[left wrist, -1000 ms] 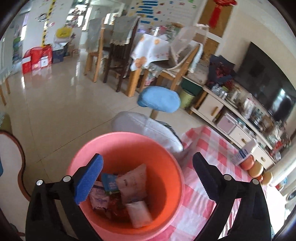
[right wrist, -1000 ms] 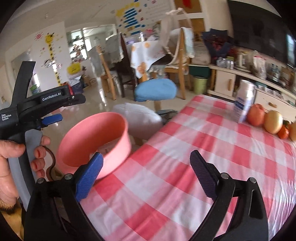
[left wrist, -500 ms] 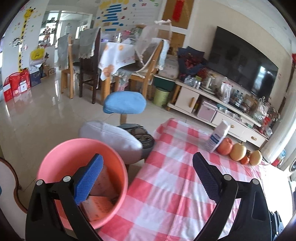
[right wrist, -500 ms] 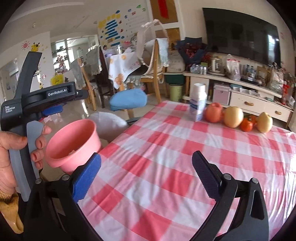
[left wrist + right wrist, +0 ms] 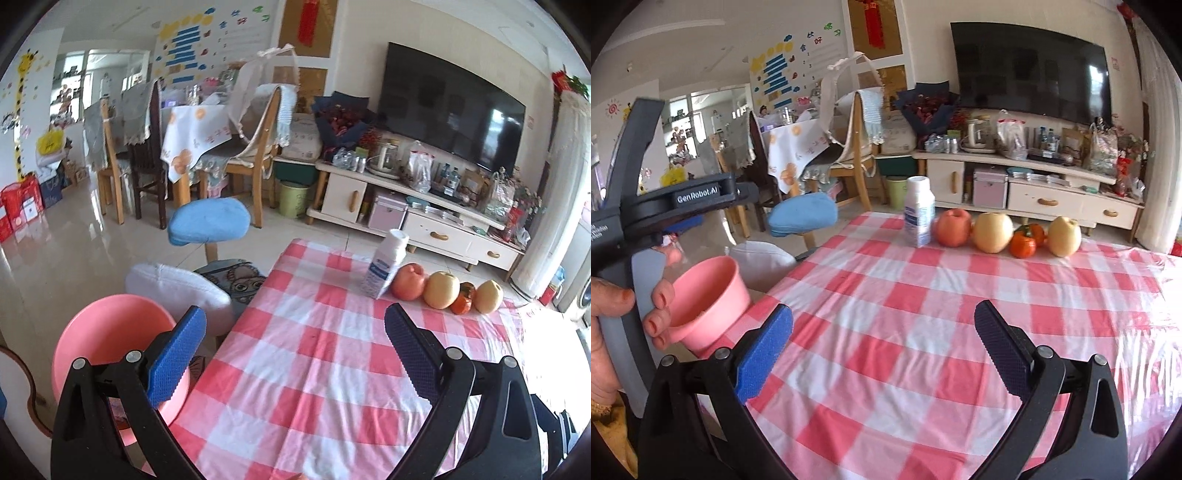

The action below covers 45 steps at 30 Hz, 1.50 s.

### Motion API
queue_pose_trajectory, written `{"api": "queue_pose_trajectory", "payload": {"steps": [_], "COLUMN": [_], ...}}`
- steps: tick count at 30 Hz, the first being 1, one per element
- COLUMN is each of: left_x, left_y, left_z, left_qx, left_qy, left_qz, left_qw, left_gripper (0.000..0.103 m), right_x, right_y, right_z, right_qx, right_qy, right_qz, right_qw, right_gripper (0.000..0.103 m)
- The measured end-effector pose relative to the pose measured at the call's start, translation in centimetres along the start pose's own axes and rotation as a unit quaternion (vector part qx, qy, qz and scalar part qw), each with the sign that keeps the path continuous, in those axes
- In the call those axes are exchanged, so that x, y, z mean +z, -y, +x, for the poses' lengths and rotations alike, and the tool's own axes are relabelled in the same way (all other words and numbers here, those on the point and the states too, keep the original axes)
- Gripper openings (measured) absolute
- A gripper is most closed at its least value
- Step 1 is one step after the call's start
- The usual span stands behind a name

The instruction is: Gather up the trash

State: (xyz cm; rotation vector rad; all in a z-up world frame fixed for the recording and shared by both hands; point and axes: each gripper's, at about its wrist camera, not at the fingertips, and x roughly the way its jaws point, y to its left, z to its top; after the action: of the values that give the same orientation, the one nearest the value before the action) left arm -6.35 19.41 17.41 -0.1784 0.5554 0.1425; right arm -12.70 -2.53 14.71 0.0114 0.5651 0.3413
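Checked tablecloth (image 5: 314,369) — both grippers (image 5: 295,354) agape, empty

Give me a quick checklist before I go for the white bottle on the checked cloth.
1. Left gripper open and empty: ok.
2. Right gripper open and empty: ok.
3. White bottle upright at the far end of the checked cloth: ok.
4. Clear path over the cloth to the bottle: ok, nothing lies between.
5. Room beside the bottle: not ok, a red apple sits close against its right side.
6. Pink bin in reach past the table's left edge: ok; how full it is, cannot tell.
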Motion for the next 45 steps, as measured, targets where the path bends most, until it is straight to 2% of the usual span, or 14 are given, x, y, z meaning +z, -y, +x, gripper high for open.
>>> {"api": "queue_pose_trajectory", "payload": {"steps": [11,19,32,39,45], "left_x": [-0.1,-0.5,-2.2,-3.3,-3.9], "left_y": [5.9,9.4,15.2,17.5,18.9], "left_z": [-1.3,-2.1,-2.5,-2.3,-1.9], "left_qx": [-0.009,-0.029,-0.049,-0.052,-0.052], "left_qy": [0.024,0.04,0.041,0.037,0.032], "left_qz": [0.045,0.06,0.111,0.138,0.159], "left_qw": [0.9986,0.997,0.9917,0.9884,0.9854], "left_gripper": [0.096,0.096,0.096,0.096,0.096], "right_x": [0.1,0.0,-1.0,-1.8,-2.4], "right_y": [3.3,6.3,10.9,13.3,14.0], "right_z": [-2.1,-3.2,-4.4,-4.8,-4.9], "right_qx": [-0.053,-0.073,-0.119,-0.131,-0.136], "right_qy": [0.021,0.031,0.034,0.033,0.029], "right_qz": [0.0,0.019,0.032,0.05,0.042], "right_qw": [0.998,0.997,0.992,0.99,0.989], "right_gripper": [0.099,0.099,0.099,0.099,0.099]}}
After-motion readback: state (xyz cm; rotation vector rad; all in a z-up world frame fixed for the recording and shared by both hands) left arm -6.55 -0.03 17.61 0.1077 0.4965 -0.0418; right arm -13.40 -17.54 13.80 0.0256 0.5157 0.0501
